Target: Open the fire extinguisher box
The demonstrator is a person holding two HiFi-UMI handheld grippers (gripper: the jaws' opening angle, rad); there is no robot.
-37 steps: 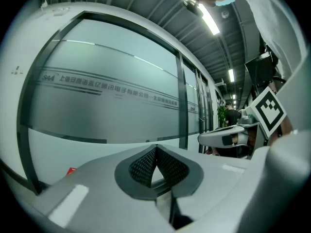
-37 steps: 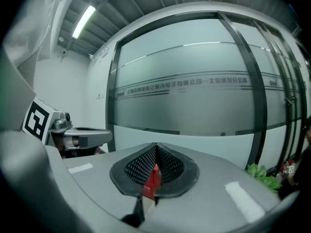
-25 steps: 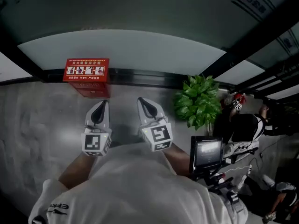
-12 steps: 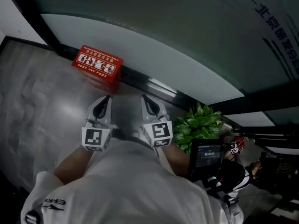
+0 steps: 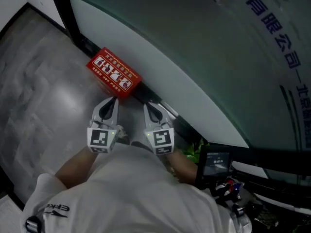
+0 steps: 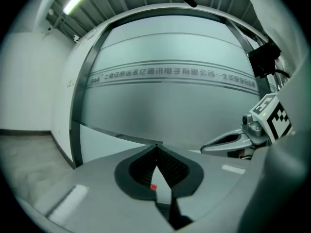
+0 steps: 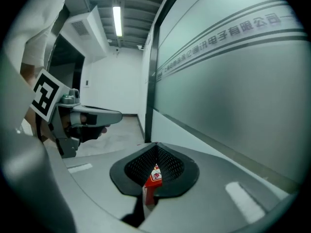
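The red fire extinguisher box stands on the grey floor against the foot of the glass wall, its lid with white pictograms facing up and closed. My left gripper is shut, empty and just short of the box's near side. My right gripper is also shut and empty, off the box's right end. In the right gripper view a strip of the red box shows through the slit below the closed jaw tips. The left gripper view has only a red speck of the box below its closed tips.
A frosted glass wall with blue lettering runs behind the box, with a black post at its left end. A potted plant and a small screen sit at my right. Grey stone floor spreads to the left.
The head view has swung left and closer: the box now lies nearer the gripper tips, the plant has slid to the lower right. Both grippers stay shut and side by side.
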